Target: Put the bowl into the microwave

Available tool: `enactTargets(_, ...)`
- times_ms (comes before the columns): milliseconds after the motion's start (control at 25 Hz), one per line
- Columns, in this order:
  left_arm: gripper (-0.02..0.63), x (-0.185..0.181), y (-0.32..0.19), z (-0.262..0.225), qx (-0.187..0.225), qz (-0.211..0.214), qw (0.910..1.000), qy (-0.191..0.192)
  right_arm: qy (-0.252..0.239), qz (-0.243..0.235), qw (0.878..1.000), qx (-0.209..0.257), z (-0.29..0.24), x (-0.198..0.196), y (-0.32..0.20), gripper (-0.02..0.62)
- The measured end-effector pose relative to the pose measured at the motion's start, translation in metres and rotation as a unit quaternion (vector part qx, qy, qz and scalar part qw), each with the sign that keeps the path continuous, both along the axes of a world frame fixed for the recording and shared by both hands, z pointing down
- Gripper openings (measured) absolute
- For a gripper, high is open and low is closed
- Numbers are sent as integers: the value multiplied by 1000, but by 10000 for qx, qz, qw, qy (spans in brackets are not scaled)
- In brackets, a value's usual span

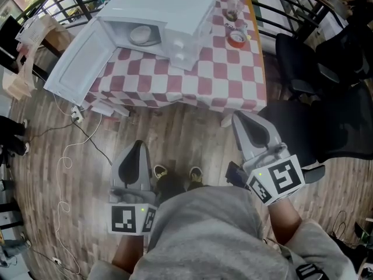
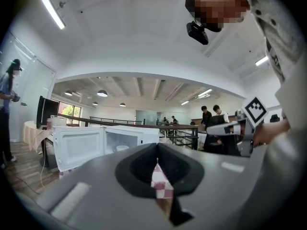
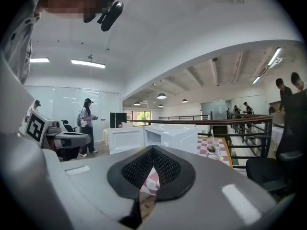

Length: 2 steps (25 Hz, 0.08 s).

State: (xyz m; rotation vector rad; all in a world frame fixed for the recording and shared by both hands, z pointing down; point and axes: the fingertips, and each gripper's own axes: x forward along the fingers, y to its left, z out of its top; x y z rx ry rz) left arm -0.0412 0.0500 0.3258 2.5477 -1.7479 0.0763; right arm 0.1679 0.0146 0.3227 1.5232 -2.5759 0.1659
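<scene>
Bowl (image 1: 143,35) sits inside microwave (image 1: 169,4), door open, on checked table (image 1: 233,74). 2 grippers, left (image 1: 138,149) and right (image 1: 245,124), jaws closed, empty, well apart from table.

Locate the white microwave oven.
Head view, upper left: the white microwave oven stands on the red-and-white checked tablecloth, door open leftward, clear glass to its right.

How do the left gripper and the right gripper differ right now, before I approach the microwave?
The right gripper reaches further forward, its tip close to the table edge; the left gripper sits further back over the floor. In the head view the left gripper points straight ahead, while the right gripper slants leftward toward the open microwave. Shared: both have their jaws shut with nothing between them.
</scene>
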Motion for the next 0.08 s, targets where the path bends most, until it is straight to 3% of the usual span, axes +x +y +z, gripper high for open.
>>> enactTargets(80,11,2,3,1,-54,-39,10000,71,16,-2,10000,4,0,4,3,-3)
